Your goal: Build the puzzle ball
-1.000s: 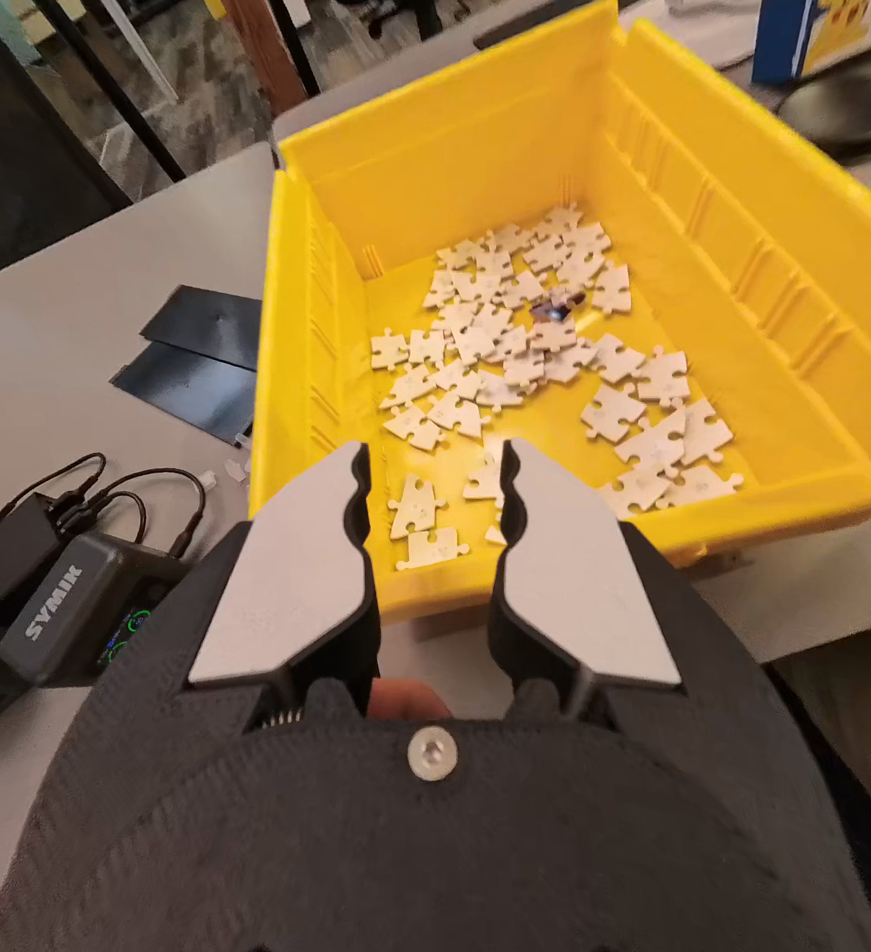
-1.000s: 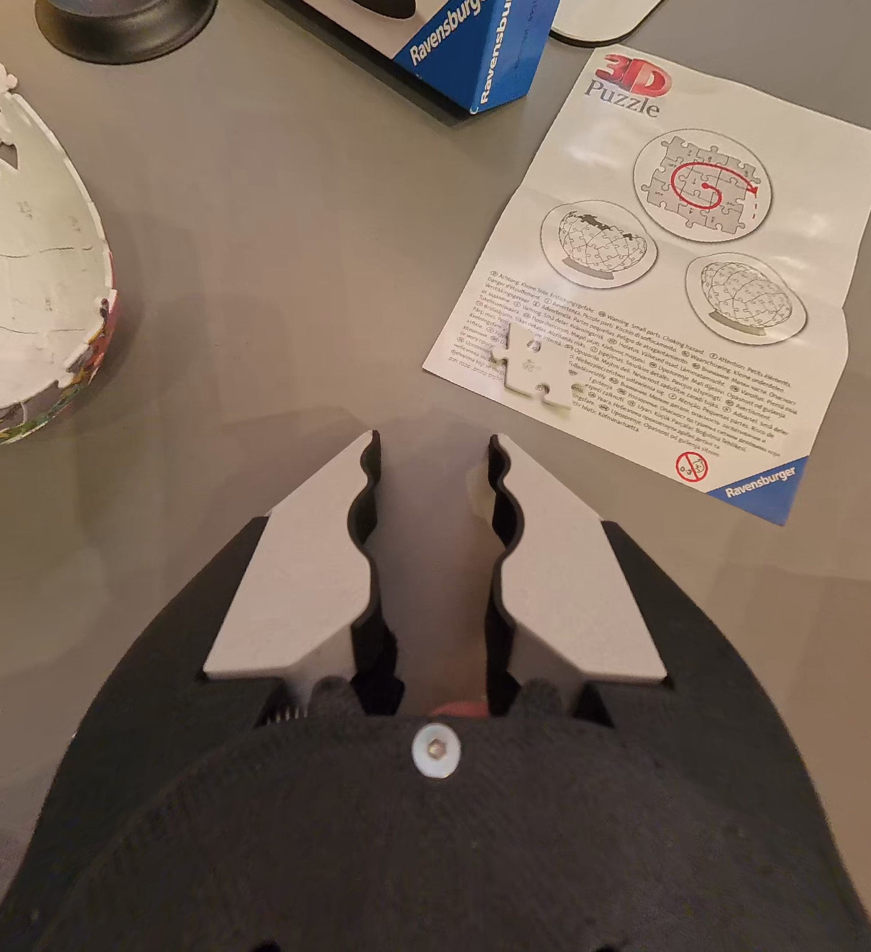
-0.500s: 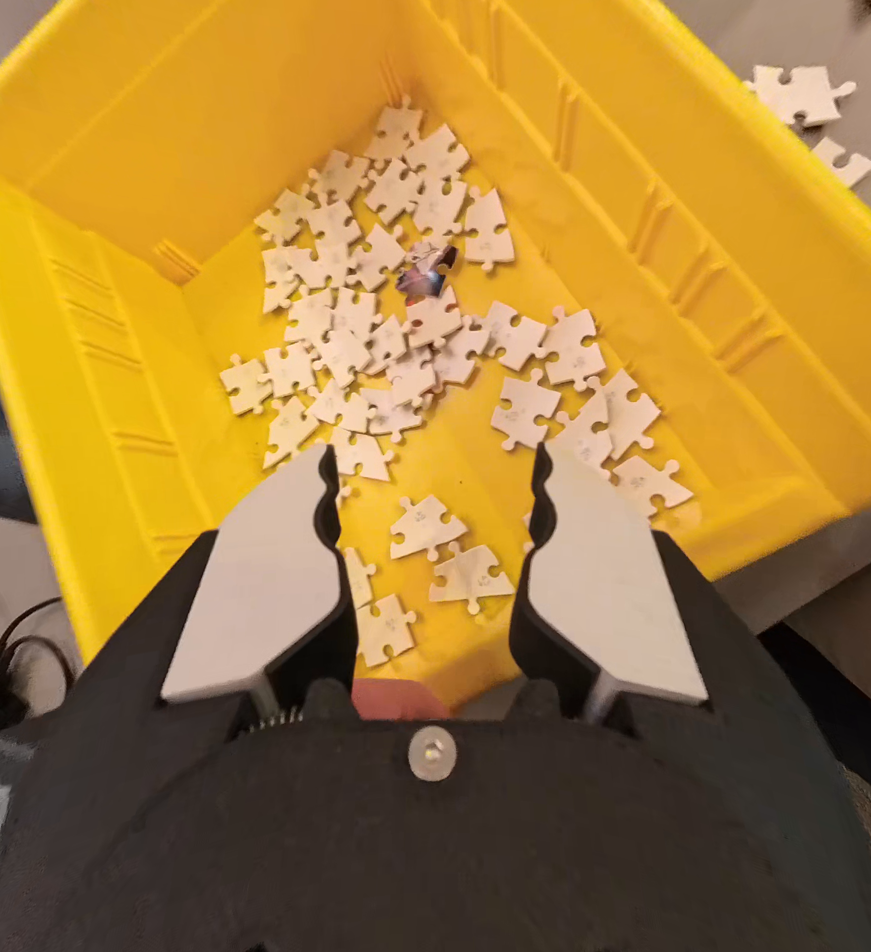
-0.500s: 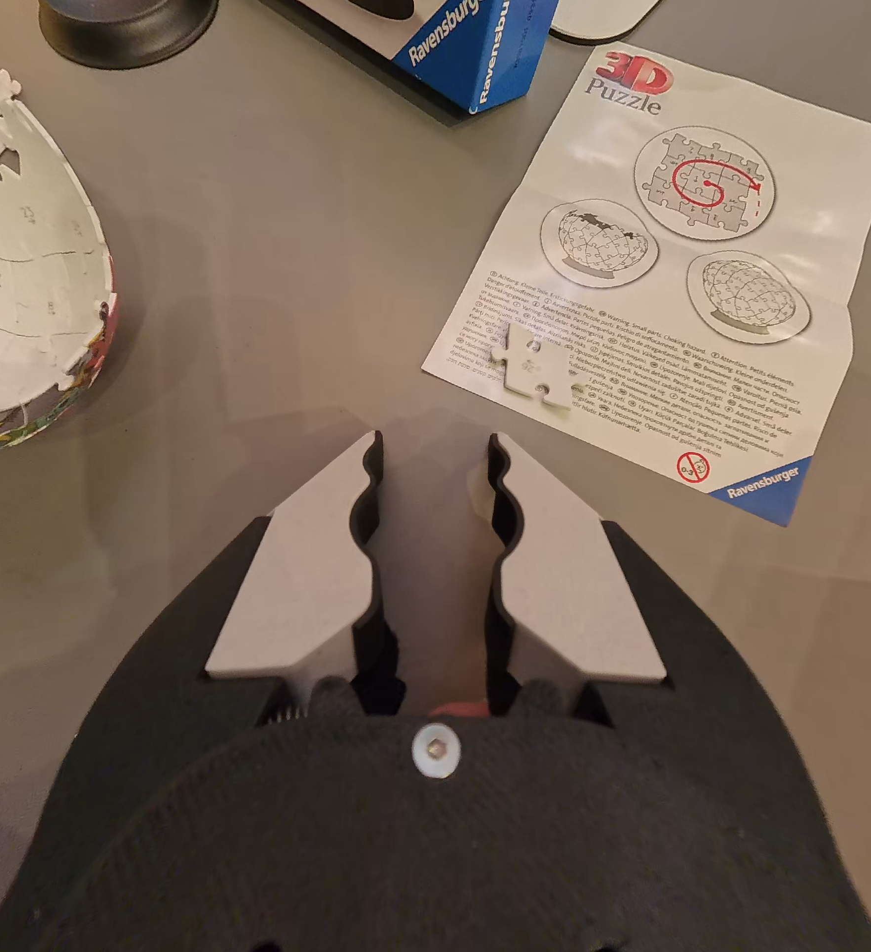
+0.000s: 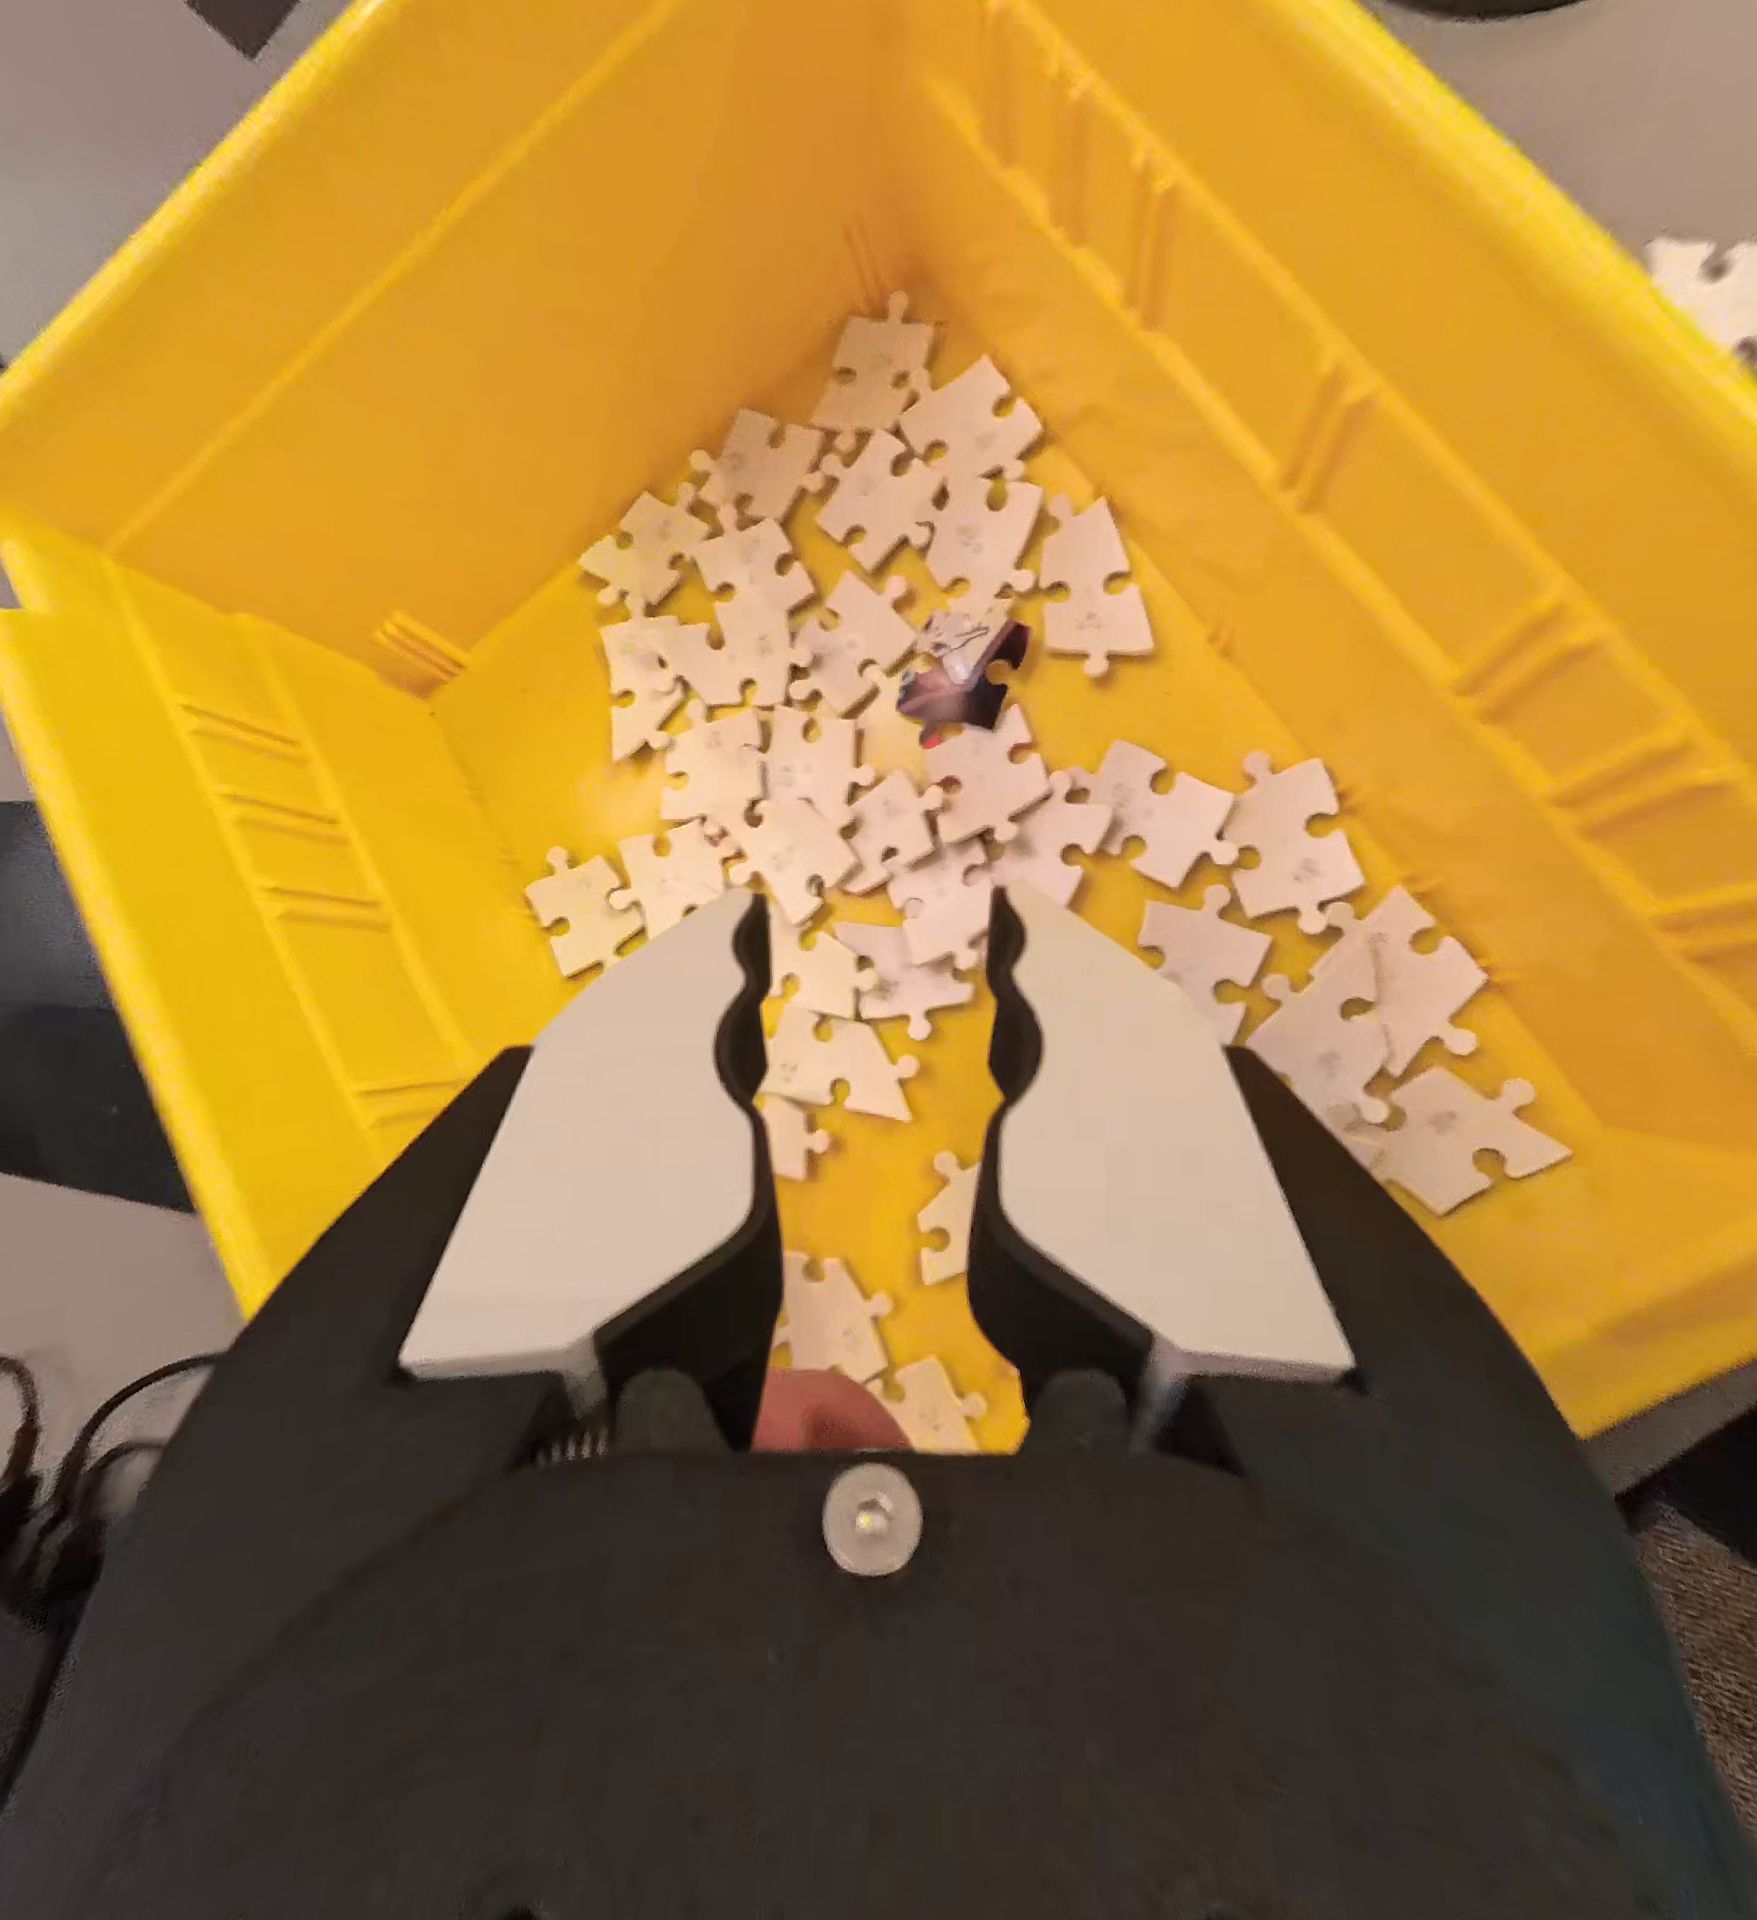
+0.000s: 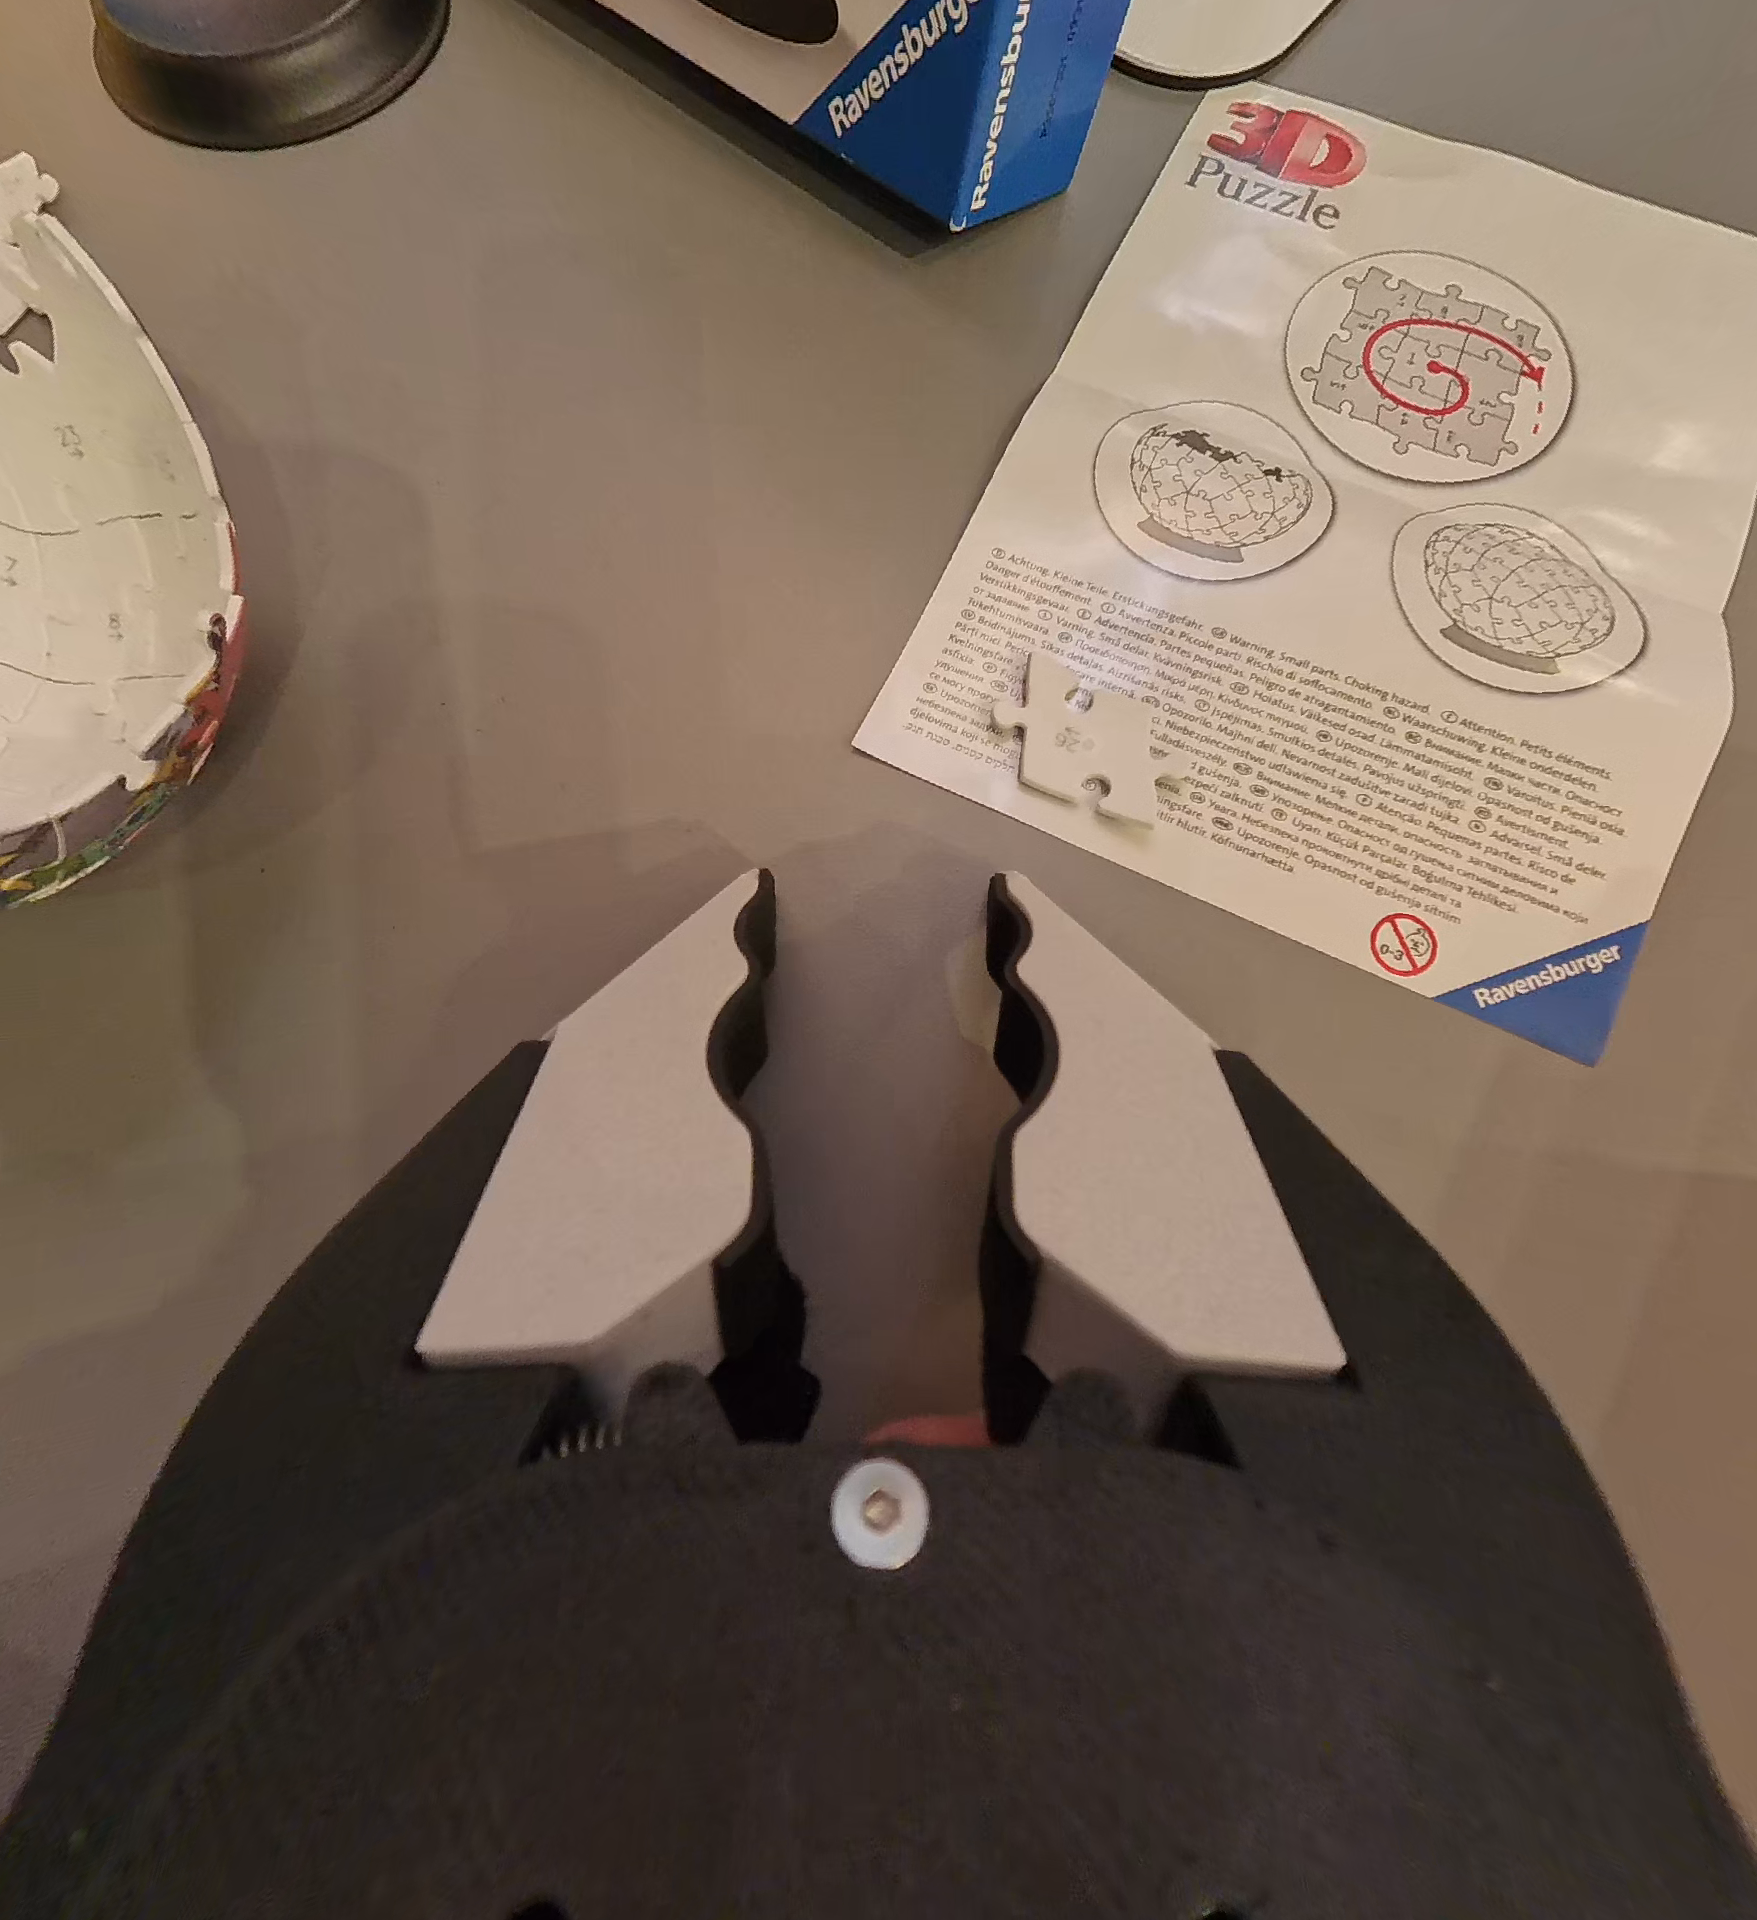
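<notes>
Puzzle ball: the half-built ball [image 6: 53,582] sits at nine o'clock in the right wrist view, open side up, white inside, coloured print along its lower edge; its top rim is jagged and unfinished.
Loose pieces: a heap of puzzle pieces [image 5: 915,790] lies in the yellow bin [image 5: 261,935], nearly all white-side up; one colour-side-up piece [image 5: 962,675] sits at about twelve o'clock of the heap.
Left gripper: the left gripper [image 5: 874,914] hangs inside the bin just over the near part of the heap, jaws apart, nothing between them.
Change, left: a second ago it was outside the bin's near wall, and the bin filled only the upper part of its view; it has since come forward and down over the pieces, and the jaws stand about as wide as then.
Right gripper: the right gripper [image 6: 879,883] hovers over the bare grey surface [image 6: 562,436], jaws apart and empty, unmoved over the last second.
Single piece: one white piece [image 6: 1087,753] rests on the instruction leaflet [image 6: 1373,582] at one o'clock of the right jaws, near but not touching them.
Further out: a blue box [image 6: 957,114] at twelve o'clock and a dark round base [image 6: 261,62] at eleven.
Meaning: the left side seems to be choosing the next piece, probably a pick from the near cluster; overlapping pieces may lift together.
</notes>
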